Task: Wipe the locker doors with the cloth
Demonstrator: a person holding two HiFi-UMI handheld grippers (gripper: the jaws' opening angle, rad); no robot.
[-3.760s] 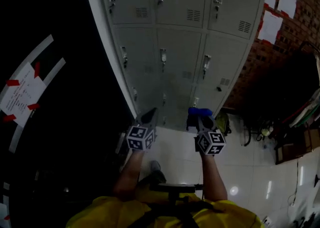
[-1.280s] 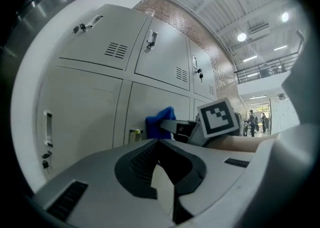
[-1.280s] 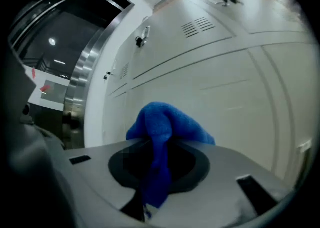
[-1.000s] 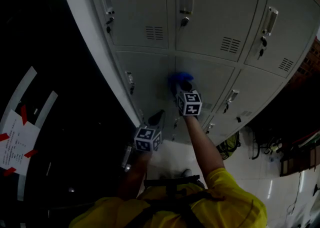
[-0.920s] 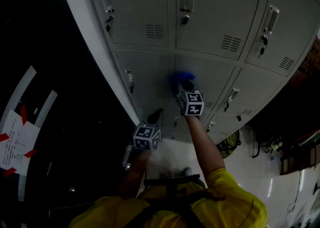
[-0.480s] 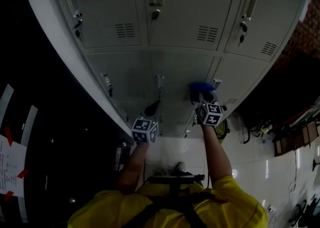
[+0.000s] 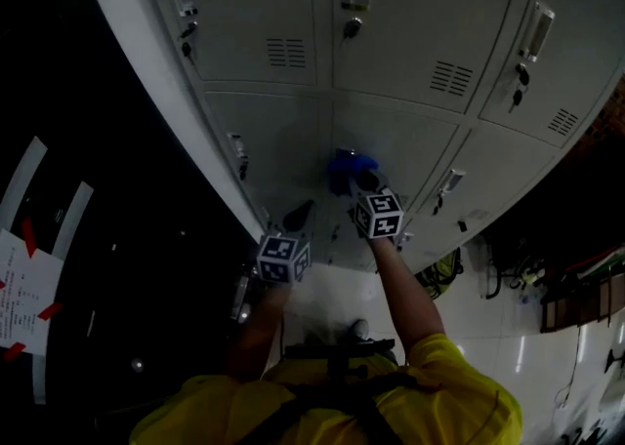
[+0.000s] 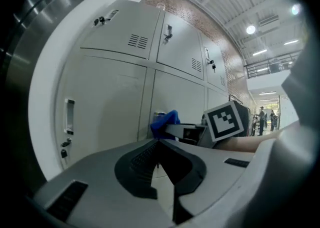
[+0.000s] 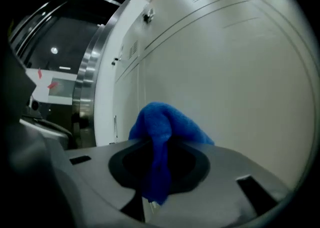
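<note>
Left gripper (image 7: pixel 298 211): jaws pressed together on nothing; held low near the left column of doors, taking no part in the wiping.
Cloth (image 7: pixel 349 162): blue, bunched, lying against the centre door (image 7: pixel 400 145) of the middle row.
Right gripper (image 7: pixel 356 180): jaws pinching the cloth, with a tail of it hanging down between them.
Progress: wiping judged under way on this one door. No door shows a clean or dirty mark, so the share done cannot be told. Neighbouring doors probably remain.
Lockers (image 7: pixel 420 33): every door in view is shut; contents hidden.
</note>
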